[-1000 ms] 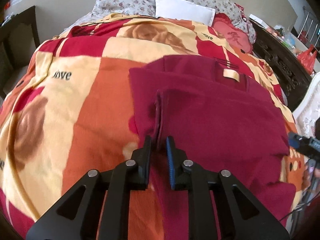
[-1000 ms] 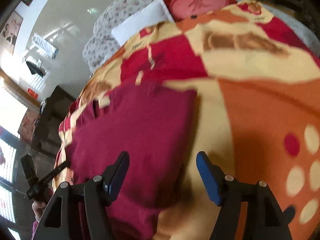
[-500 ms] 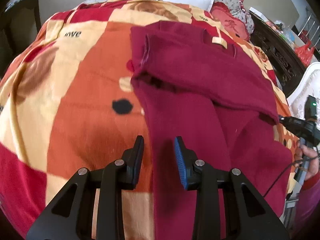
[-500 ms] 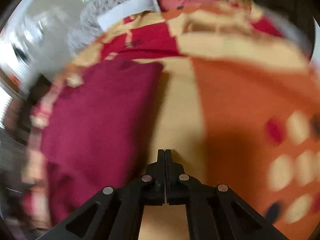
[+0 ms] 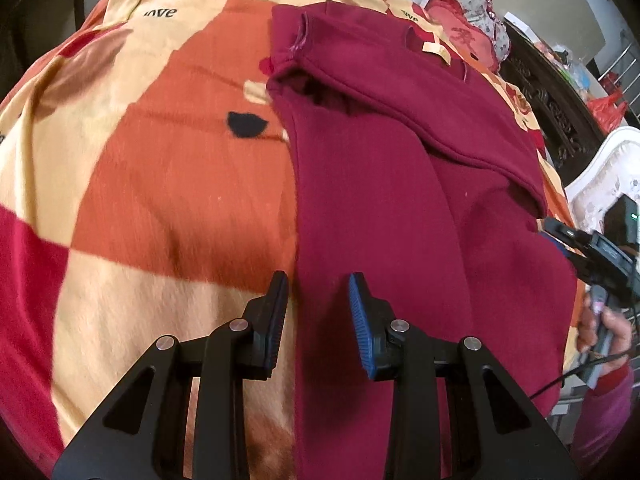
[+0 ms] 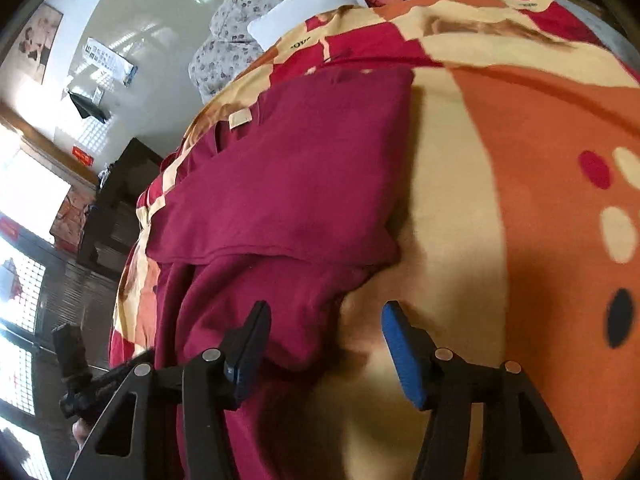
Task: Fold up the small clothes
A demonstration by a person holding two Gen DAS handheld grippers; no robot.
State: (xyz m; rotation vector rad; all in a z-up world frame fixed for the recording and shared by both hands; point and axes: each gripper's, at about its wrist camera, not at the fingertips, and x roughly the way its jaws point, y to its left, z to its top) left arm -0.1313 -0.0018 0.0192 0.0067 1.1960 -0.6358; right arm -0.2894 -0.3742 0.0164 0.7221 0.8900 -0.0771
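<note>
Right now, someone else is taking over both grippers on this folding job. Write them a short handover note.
Left gripper: open, holding nothing, fingers over the near left edge of the dark red knit garment.
Right gripper: jaws have just been opening, nothing gripped, over the garment's near right edge.
Garment lies on the orange, cream and red patterned blanket.
Done: top part folded across.
Left: fold the lower half up.

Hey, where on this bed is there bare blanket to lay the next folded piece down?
Bare blanket lies left of the maroon garment in the left wrist view, out to the bed's edge. The right wrist view shows another bare stretch of orange and cream beside the garment. The pillows crowd the head end.
</note>
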